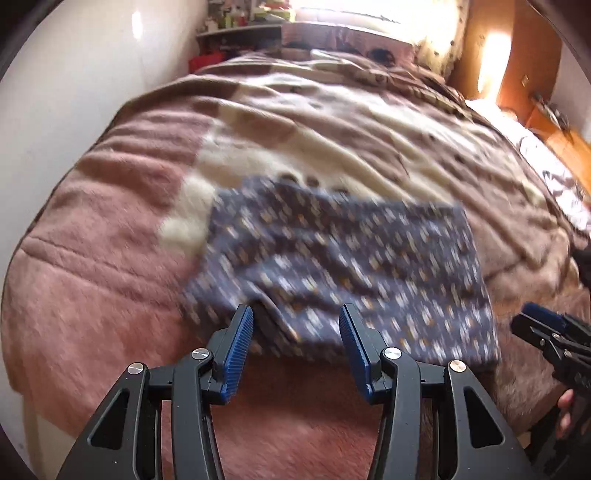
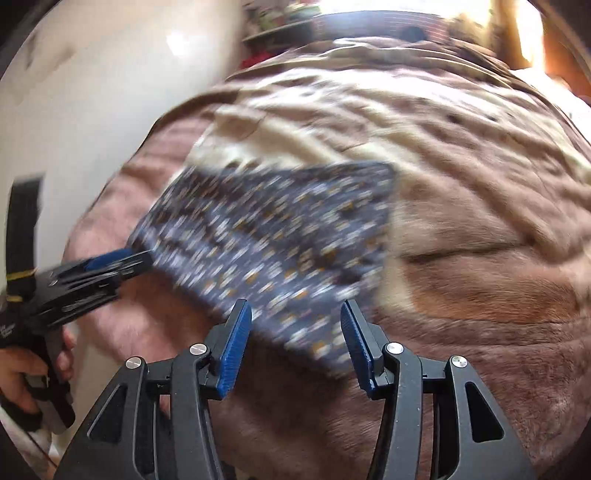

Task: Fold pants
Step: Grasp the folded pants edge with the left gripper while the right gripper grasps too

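Two grippers (image 1: 296, 325) (image 2: 296, 321) (fingers apart) over one folded pants (image 1: 340, 269).

A bed (image 1: 110, 240) under a pink, cream and brown plush blanket (image 1: 332, 122) is filling the room. A white wall (image 1: 55, 92) is running along its left side, a cluttered shelf (image 1: 236, 29) is sitting beyond its head, and sunlight is glaring off wooden furniture (image 1: 476, 44) to its right.

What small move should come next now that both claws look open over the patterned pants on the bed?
Probably lift both claws clear and check the fold. The left claw and right claw stand open with nothing pinched, and the patterned pants lie as a compact, roughly rectangular bundle on the blanket. The near-left edge looks slightly rumpled; blur hides whether it needs smoothing.
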Available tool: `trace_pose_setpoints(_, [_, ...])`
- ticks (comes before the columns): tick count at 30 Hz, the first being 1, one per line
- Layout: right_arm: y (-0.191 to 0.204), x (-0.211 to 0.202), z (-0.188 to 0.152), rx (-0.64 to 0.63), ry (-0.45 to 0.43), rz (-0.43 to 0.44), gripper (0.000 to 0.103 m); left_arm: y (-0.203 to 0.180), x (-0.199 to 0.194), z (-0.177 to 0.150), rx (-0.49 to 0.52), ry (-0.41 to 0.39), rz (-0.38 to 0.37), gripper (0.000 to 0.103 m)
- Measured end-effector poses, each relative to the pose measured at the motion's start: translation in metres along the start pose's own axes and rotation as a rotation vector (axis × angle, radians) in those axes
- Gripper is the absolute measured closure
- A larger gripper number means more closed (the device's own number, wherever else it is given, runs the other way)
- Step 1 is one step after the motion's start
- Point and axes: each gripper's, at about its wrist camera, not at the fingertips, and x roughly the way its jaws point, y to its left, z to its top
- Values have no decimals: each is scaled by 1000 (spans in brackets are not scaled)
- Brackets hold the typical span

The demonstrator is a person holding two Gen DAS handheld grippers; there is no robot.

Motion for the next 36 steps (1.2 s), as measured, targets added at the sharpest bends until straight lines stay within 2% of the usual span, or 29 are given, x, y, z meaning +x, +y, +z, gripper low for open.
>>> trace_pose_setpoints(2, [-18,5,10,44,7,-39,50,15,10,16,-13,21,6,55])
trace_pose_setpoints(4, [-33,15,19,89,31,-7,49,27,18,29,-14,23,20,55])
trace_pose_setpoints(8, [-48,39,31,125,67,38,49,40,49,41,0,123,6,55])
trace_pose_setpoints(11, [-53,54,37,148,91,83,48,57,71,44,-83,189,-78,55])
trace_pose_setpoints(12, [-55,58,39,155,98,101,48,60,76,44,-87,197,-79,55])
trace_pose_setpoints(13, [-57,64,40,166,110,124,48,64,83,45,-83,217,-111,54])
trace_pose_setpoints(16, [-62,81,43,184,149,135,48,77,101,44,-138,274,-177,51])
trace_pose_setpoints(17, [-64,86,43,186,157,132,48,80,104,46,-139,287,-178,49])
trace_pose_setpoints(22, [-68,100,46,213,173,178,47,83,119,49,-131,337,-205,48])
trace_pose_setpoints(24, [-68,102,46,206,170,184,47,89,114,54,-150,302,-168,46])
trace_pose_setpoints(26, [-69,99,45,197,155,177,47,89,109,56,-98,269,-120,46])
trace_pose_setpoints(30, [-66,100,45,162,160,166,46,84,115,55,-62,288,-90,44])
trace_pose_setpoints(33, [-64,101,47,155,157,167,46,85,132,56,-145,358,-175,43])
trace_pose_setpoints(36, [-68,107,47,173,169,193,46,85,137,58,-151,368,-183,42])
